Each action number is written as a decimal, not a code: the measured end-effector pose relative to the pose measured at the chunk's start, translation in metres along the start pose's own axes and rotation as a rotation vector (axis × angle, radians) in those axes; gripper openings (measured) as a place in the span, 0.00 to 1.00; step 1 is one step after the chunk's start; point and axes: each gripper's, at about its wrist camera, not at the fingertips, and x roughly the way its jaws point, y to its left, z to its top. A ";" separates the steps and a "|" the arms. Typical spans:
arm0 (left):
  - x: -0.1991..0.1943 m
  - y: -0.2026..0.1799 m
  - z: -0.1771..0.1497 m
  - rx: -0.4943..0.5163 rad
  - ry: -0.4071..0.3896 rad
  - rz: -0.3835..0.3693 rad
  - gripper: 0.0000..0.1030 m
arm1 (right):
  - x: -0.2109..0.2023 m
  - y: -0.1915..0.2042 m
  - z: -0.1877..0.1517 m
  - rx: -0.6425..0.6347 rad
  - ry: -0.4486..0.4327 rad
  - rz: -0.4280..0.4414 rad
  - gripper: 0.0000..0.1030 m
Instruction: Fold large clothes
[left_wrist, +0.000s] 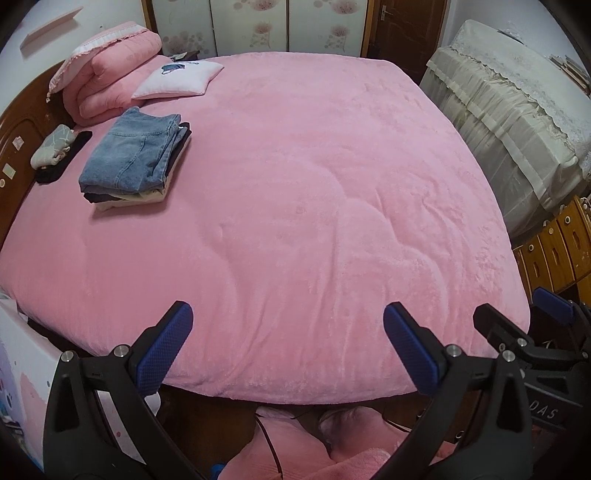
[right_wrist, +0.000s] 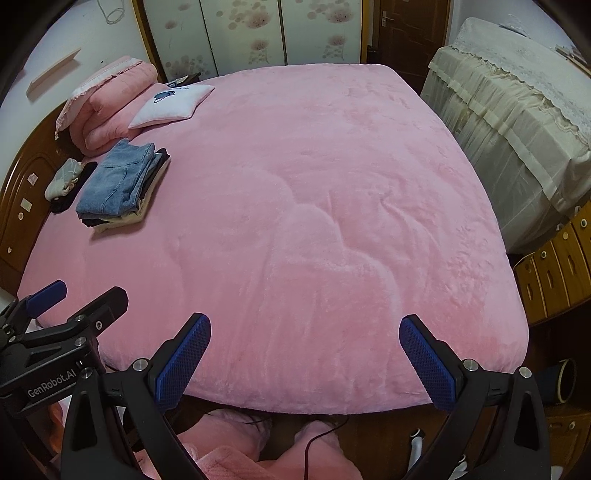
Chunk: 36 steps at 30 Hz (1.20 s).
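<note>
folded clothes stack (left_wrist: 135, 157) far left of empty, spread left gripper (left_wrist: 288, 345)

Both wrist views down over bed (left_wrist: 295, 184)

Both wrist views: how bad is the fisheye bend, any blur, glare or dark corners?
Left wrist view: strong barrel bend, the pink plush bedspread bulges like a dome; black vignette in the corners; sharp, no motion blur, even soft light, no glare. Right wrist view: same bend, the cream lace-covered furniture curves along the edge; dark corners; the folded blue jeans stack is crisp.
</note>
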 end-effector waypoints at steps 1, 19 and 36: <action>0.001 0.000 0.001 -0.001 0.004 0.001 0.99 | 0.001 -0.001 0.000 0.002 0.000 0.001 1.00; 0.017 0.001 0.011 -0.065 0.032 0.005 0.99 | 0.012 0.001 0.018 -0.066 0.023 -0.010 1.00; 0.026 -0.001 0.019 -0.054 0.049 0.007 0.99 | 0.024 -0.007 0.027 -0.070 0.040 -0.018 1.00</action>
